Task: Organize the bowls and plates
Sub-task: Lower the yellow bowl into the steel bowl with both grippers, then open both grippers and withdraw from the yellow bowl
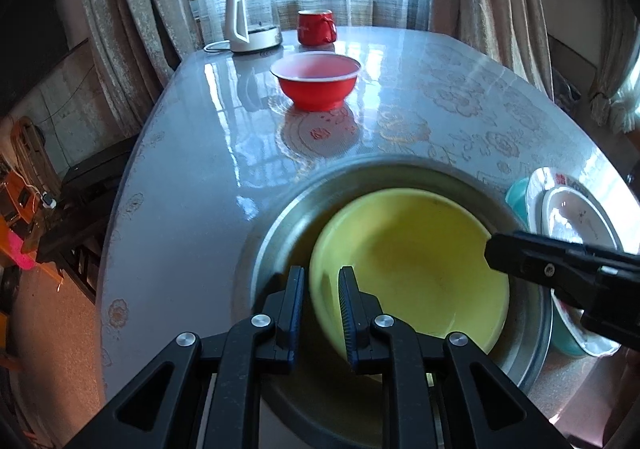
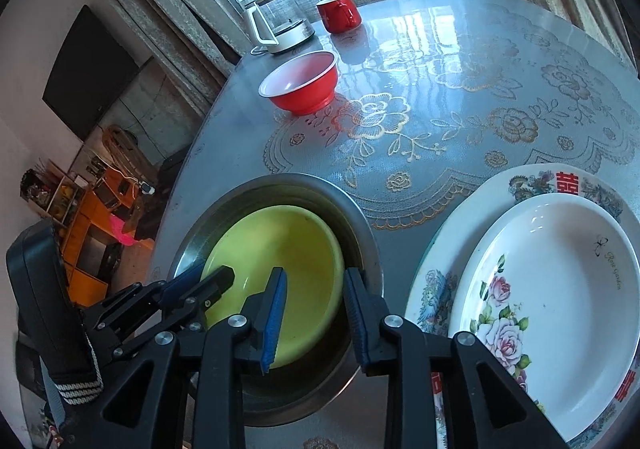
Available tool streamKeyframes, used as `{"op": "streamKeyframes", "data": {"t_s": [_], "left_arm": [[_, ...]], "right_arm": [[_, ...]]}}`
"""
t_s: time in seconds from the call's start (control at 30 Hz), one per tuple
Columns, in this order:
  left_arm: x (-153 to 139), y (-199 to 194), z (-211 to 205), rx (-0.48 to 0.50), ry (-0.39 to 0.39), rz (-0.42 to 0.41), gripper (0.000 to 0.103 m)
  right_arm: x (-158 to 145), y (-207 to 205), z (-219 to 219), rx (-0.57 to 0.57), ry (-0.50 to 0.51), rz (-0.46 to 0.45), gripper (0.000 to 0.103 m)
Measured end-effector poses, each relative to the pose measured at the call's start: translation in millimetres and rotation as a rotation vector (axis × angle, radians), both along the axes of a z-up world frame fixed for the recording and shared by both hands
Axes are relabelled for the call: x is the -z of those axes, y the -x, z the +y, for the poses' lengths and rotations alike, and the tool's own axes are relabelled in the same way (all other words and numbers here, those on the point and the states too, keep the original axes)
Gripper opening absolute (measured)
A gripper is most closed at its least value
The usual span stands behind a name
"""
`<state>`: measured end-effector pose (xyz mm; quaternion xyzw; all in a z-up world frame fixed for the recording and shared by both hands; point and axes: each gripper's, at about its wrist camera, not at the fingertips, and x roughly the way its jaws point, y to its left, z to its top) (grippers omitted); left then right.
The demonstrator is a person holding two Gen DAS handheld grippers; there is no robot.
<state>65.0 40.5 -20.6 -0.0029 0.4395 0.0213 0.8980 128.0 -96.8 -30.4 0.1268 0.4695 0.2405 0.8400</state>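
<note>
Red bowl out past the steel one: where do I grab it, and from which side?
Take the red bowl by its near rim, coming from above with one finger inside and one outside. It stands upright, apparently empty and alone, mouth open and the flared white-edged lip exposed; the kettle and red mug stand behind it.

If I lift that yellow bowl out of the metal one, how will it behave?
The yellow bowl looks rigid and probably light, like thin plastic. It sits tilted inside the metal bowl, so it may slide or rock. Its smooth rim could slip.
</note>
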Motion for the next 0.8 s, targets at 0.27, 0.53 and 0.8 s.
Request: {"op": "streamKeyframes", "data": {"t_s": [0.27,0.53,0.8], "left_arm": [[-16.5,3.9,6.3,-0.021,0.027,-0.046,0.021],[-19.7,6.0,5.0,-0.023,0.033,-0.054,0.041],[-21.8,6.2,8.8,-0.037,0.048,-0.057,0.056]], "right_arm": [[-0.5,2.7,-3.8,0.006,-0.021,0.001,0.029],[-4.1,3.9,-10.1,0.014,-0.046,-0.007,0.029],[-6.2,3.0,-9.2,0.014,-0.055,-0.005,0.030]]}}
